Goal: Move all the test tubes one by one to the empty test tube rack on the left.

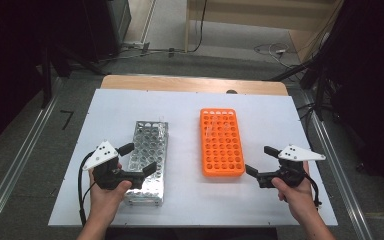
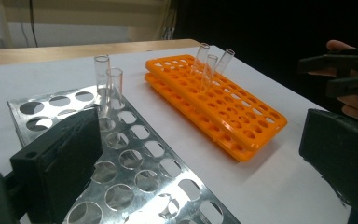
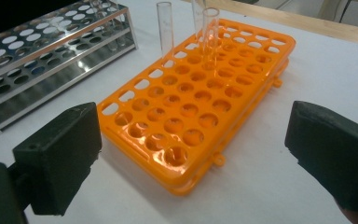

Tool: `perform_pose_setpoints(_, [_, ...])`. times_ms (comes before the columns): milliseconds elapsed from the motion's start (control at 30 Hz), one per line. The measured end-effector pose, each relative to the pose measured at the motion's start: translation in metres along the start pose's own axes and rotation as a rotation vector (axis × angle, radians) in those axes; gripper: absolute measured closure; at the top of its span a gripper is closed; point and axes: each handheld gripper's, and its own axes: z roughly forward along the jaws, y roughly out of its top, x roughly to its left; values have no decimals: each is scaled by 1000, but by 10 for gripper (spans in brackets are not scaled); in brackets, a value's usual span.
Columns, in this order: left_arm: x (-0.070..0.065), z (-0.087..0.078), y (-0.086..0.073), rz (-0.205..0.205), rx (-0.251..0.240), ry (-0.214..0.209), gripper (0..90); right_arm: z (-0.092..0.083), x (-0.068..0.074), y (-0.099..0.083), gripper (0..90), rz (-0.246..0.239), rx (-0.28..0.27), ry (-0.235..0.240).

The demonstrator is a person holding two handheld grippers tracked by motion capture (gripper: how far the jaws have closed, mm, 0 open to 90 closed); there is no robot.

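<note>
The left gripper hung over the near end of the metal rack with its jaws wide apart and nothing between them, while the right gripper stood just beside the orange rack, jaws likewise spread and empty. Two glass tubes stood upright at the far end of the metal rack, and three more tubes at the far end of the orange rack on the table. For a clean pick, the jaws probably needed to descend vertically around one tube, close gently on its upper wall, and lift straight up so that neighbouring tubes stayed undisturbed.
</note>
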Motion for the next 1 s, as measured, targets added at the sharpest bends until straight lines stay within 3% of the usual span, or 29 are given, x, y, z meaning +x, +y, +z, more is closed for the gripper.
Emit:
perform_pose_setpoints(267, [0, -10, -10, 3, -1, 5, 0, 17, 5, 14, 24, -28, 13, 14])
perform_pose_setpoints(767, [5, -15, -13, -9, -1, 10, 0, 57, 14, 39, 79, -10, 4, 88])
perform_pose_setpoints(1000, [7, -16, -13, -16, -7, 10, 0, 80, 4, 40, 136, 11, 24, 54])
